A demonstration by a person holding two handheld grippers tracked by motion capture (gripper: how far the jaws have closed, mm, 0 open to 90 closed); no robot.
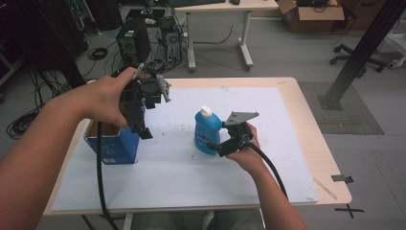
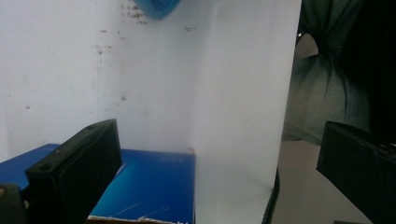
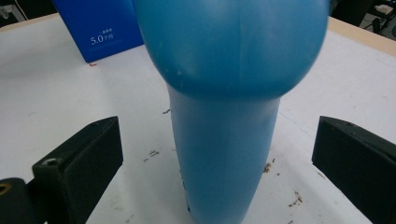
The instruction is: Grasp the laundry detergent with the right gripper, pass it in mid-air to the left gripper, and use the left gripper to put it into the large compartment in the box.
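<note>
Table (image 1: 297,143) w/ white mat (image 1: 191,177) on top; work area in the middle. Blue box (image 1: 115,146) standing at mat's left side, top open, under the raised left gripper (image 1: 143,127). Blue bottle (image 1: 207,132) w/ white cap (image 1: 206,111) upright near mat centre, well apart from box.

Right gripper (image 1: 215,147) low at bottle's right side, jaws wide apart, bottle body between them but not touching either, as seen in right gripper view (image 3: 224,140). Left gripper jaws also apart, holding nothing, pointing down over box edge (image 2: 149,186).

Probably grasp step now. To do well: centre bottle between jaws first, push in a bit more so pads meet the narrower body, not the wide shoulder. Close slowly & evenly; smooth plastic, may slip or tip. Keep left gripper away from box until lift.
</note>
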